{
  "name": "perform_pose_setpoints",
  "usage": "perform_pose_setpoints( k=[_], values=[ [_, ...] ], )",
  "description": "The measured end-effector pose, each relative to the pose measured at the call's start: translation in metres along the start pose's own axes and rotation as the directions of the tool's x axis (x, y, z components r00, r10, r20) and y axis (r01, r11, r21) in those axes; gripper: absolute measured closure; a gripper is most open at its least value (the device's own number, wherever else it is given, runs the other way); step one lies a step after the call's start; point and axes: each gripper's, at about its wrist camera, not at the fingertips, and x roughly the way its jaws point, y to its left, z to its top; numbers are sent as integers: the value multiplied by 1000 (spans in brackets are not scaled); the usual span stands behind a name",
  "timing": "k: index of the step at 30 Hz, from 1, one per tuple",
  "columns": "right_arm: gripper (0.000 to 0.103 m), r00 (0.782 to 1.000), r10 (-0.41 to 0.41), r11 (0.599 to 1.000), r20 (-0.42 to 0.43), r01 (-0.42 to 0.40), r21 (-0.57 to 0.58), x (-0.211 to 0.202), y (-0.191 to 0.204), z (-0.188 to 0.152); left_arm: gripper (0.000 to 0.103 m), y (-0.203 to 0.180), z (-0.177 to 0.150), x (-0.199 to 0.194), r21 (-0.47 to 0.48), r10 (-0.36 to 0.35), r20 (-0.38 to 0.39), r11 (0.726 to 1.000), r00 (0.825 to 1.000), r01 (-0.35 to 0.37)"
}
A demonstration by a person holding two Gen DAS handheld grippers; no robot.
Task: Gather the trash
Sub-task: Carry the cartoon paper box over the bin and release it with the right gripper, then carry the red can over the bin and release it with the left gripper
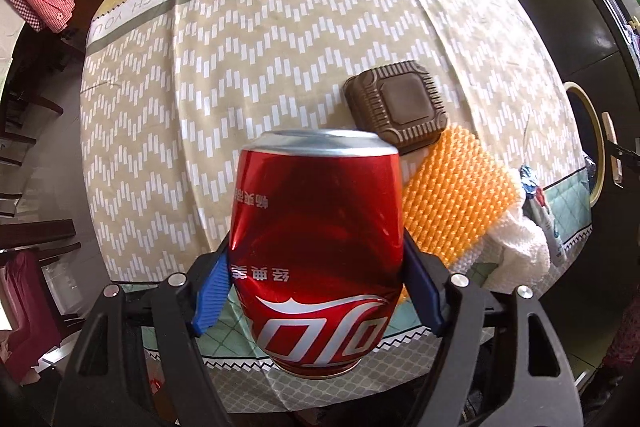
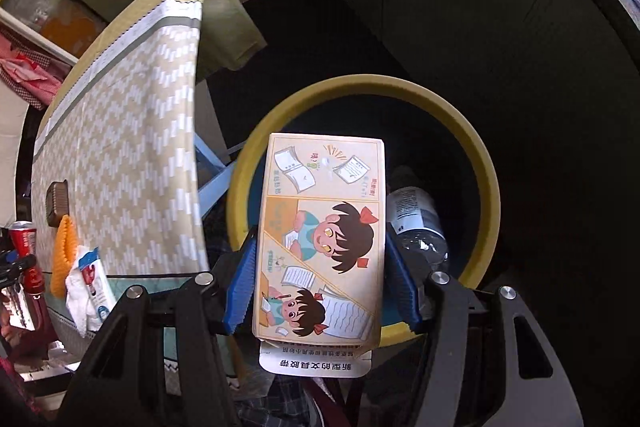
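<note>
Fingers of my left gripper (image 1: pixel 316 267) are spread about a can's width and clamp the dented red can (image 1: pixel 318 227) by its sides, above the near edge of the table (image 1: pixel 240 47). My right gripper (image 2: pixel 320 283) pinches the cartoon-printed box (image 2: pixel 320 239) between its blue pads (image 2: pixel 240 283), over the yellow-rimmed bin (image 2: pixel 486 187), right of the table, where a plastic bottle (image 2: pixel 420 223) lies.

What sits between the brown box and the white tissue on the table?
The orange mesh sleeve lies between the brown box and the white tissue, shown best in the left wrist view.
</note>
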Motion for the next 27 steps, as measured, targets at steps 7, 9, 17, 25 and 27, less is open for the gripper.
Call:
perform_pose_setpoints(
  k=[7,9,17,25,27],
  values=[
    [24,999,0,998,45,-3,65,7,-37,13,31,-58,1,-45,121,-58,62,991,996,51],
    [24,997,39,996,66,-43,74,-4,-44,9,31,-86,-1,-54,178,-78,73,982,994,63],
    [23,976,96,992,197,-111,63,-68,-78,-45,31,-212,7,-56,405,-170,42,904,985,139],
    [23,969,69,986,238,-103,132,-86,-136,-110,31,-357,50,-15,544,-229,-28,813,973,207],
    [23,970,75,982,229,-112,151,-83,-145,-121,31,-388,62,1,554,-238,-44,802,970,221]
  ],
)
